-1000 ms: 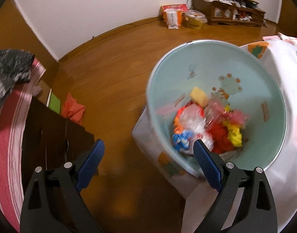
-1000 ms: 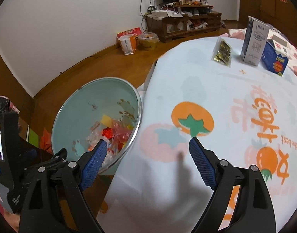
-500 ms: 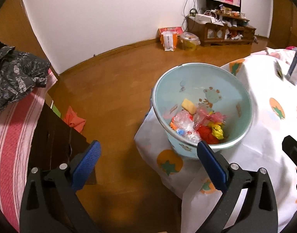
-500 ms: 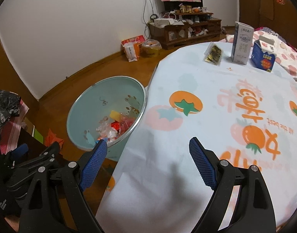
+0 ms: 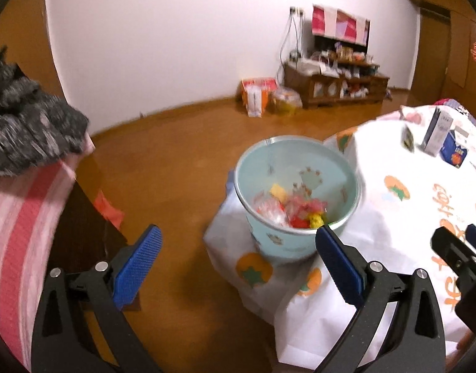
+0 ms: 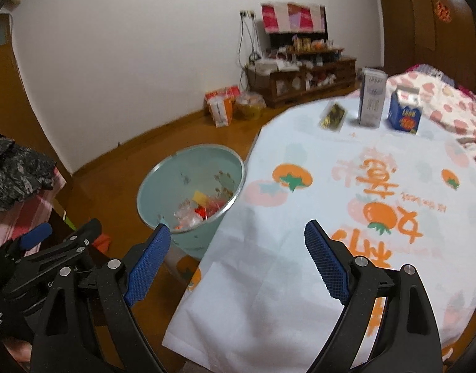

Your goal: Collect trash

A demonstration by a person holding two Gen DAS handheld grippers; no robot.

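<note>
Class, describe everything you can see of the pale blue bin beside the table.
The pale blue bin is round and open-topped, wider at its rim than lower down, and looks like plastic with small cartoon prints. It stands upright on the wooden floor, against the hanging edge of the tablecloth. Crumpled wrappers in clear, red and yellow lie in its bottom. No hand-held gripper touches it.

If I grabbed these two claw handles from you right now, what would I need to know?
Left gripper: open, empty, jaws just opened wider.
Right gripper: open, empty.
Trash bin: on the floor against the table's edge, with wrappers already inside.
Tablecloth: three things stand at its far end: a dark packet, a tall carton, a blue box.
Done: some trash binned.
Left: probably those three, if they count as trash.
</note>
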